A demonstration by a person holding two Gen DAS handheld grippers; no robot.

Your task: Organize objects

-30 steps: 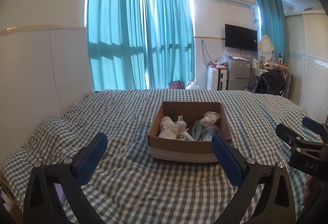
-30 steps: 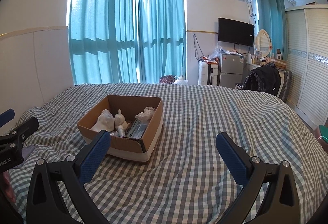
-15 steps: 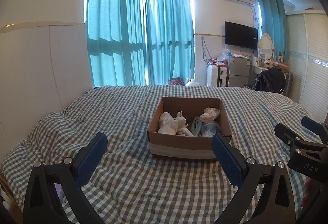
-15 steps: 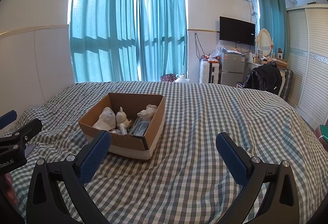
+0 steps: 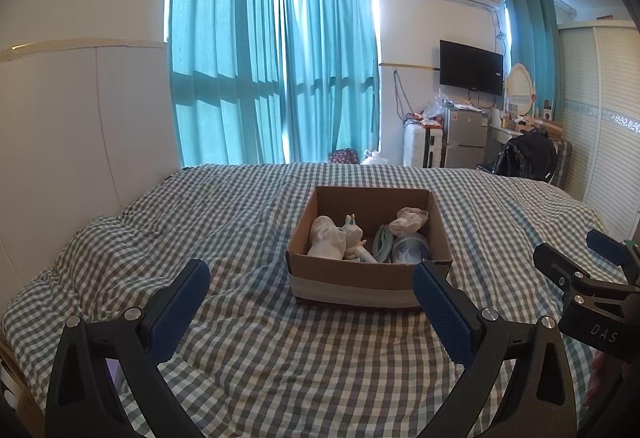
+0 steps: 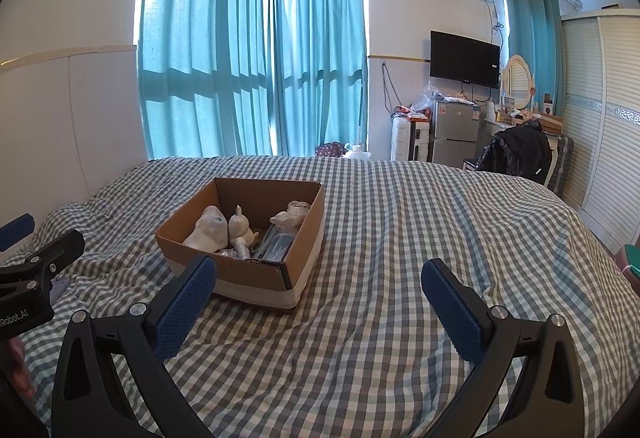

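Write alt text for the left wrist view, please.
An open cardboard box of small white items sits on a checked bed, ahead of the open, empty left gripper. The right gripper shows at the right edge.

Right gripper [image 6: 318,278] wide apart, empty, above checked bedspread [image 6: 400,278]. Cardboard box [image 6: 248,238] ahead-left, holding white figurines [image 6: 224,228].

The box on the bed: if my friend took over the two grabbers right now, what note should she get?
Left gripper: open, holding nothing, hanging above the bed just short of the box.
Right gripper: open, holding nothing, with the box ahead to its left.
Things: white soft toys and some packets all lie jumbled in the box.
Done: nothing shows as sorted.
Left: everything; take the things out and sort them.
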